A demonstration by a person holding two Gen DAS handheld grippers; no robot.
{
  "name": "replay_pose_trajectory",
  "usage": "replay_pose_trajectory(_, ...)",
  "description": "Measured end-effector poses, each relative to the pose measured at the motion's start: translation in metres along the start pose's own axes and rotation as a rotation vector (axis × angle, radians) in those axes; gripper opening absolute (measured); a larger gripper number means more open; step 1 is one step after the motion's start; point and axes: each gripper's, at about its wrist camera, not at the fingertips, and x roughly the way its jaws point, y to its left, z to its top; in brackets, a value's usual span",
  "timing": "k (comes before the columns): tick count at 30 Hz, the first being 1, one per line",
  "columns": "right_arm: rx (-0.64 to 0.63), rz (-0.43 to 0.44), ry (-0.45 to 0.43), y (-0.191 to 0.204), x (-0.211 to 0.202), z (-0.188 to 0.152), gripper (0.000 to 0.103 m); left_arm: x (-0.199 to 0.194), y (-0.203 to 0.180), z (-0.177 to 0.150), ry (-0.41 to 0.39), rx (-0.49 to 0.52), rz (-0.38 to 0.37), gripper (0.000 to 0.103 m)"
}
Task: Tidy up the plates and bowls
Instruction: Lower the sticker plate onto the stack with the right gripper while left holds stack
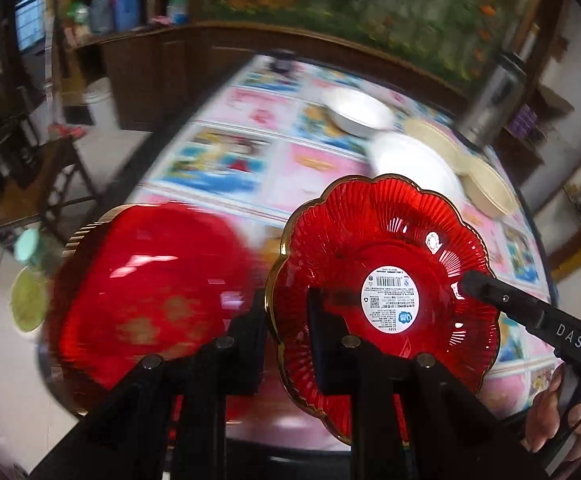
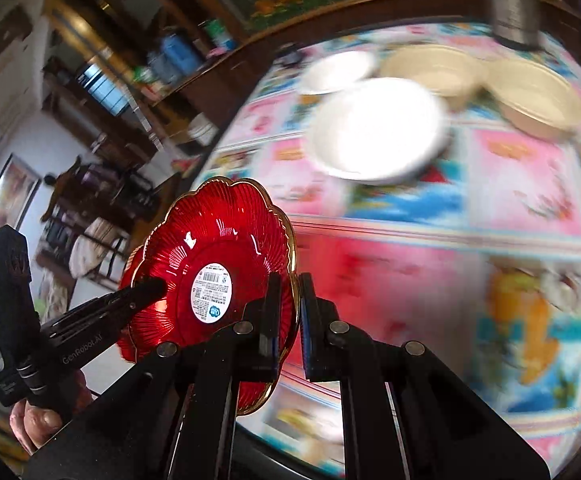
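A red scalloped glass plate (image 1: 390, 240) with a gold rim and a white sticker on its underside hangs tilted above the table. My left gripper (image 1: 284, 300) is shut on its near rim. My right gripper (image 1: 466, 280) pinches the opposite rim. In the right wrist view the same plate (image 2: 218, 240) is clamped at its edge by my right gripper (image 2: 290, 300), and my left gripper (image 2: 158, 286) grips its far side. A second red plate (image 1: 150, 300), blurred, lies lower left. A white plate (image 2: 378, 128), a white bowl (image 2: 338, 70) and two cream bowls (image 2: 430, 66) (image 2: 534, 92) sit on the table.
The table (image 2: 510, 200) has a bright cartoon-print cloth. A steel flask (image 2: 514, 8) stands at its far edge behind the bowls. A dark wooden cabinet (image 1: 150, 72) with bottles is beyond the table on the left. A person's hand (image 1: 546, 412) holds the right gripper.
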Motion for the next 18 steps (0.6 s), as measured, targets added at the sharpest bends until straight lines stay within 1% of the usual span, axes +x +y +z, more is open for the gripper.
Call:
replay_pose_trajectory(3, -0.062, 0.035, 0.039, 0.040, 0.029, 0.008, 0.008, -0.009, 0.040, 0.002, -0.009, -0.053, 0.058, 0.018)
replay_pose_trajectory(5, -0.098, 0.051, 0.060, 0.064, 0.047, 0.010, 0.008, -0.013, 0.058, 0.003, -0.012, -0.076, 0.090, 0.018)
replay_pose_trajectory(10, -0.148, 0.068, 0.117, 0.104, 0.088, 0.008, 0.009, -0.008, 0.096, 0.004, 0.010, -0.117, 0.164, 0.019)
replay_pose_trajectory(14, -0.181, 0.049, 0.166, 0.124, 0.121, 0.003, 0.010, 0.009, 0.118, 0.002, 0.050, -0.138, 0.210, 0.019)
replay_pose_trajectory(18, -0.224, -0.009, 0.201, 0.136, 0.142, -0.003, 0.011, 0.026, 0.127, -0.002, 0.095, -0.127, 0.247, 0.021)
